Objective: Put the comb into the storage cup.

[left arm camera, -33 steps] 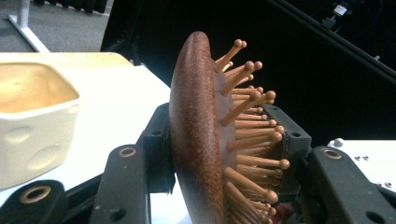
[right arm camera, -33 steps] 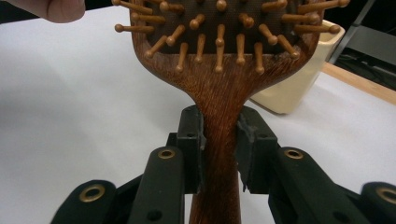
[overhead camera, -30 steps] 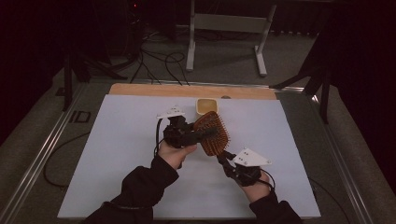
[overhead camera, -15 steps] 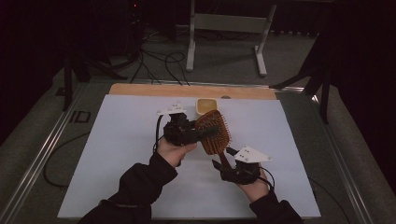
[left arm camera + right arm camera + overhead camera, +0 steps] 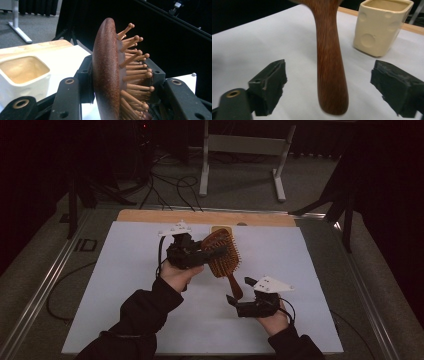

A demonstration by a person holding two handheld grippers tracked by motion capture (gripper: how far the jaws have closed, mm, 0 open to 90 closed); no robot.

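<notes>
Cream square cup (image 5: 382, 26) — white sheet (image 5: 125, 270) — wooden board (image 5: 150, 216)

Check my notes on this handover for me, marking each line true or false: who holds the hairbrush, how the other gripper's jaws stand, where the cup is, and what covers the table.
1. The left gripper is shut on the head of the hairbrush. True.
2. The right gripper clamps the brush handle. False: its jaws have just been opening and stand apart, with the handle between them untouched.
3. The cream cup lies on its side. False: it stands upright with its mouth up.
4. A white sheet covers most of the table. True.
5. The brush rests flat on the sheet. False: it is held above it.
</notes>
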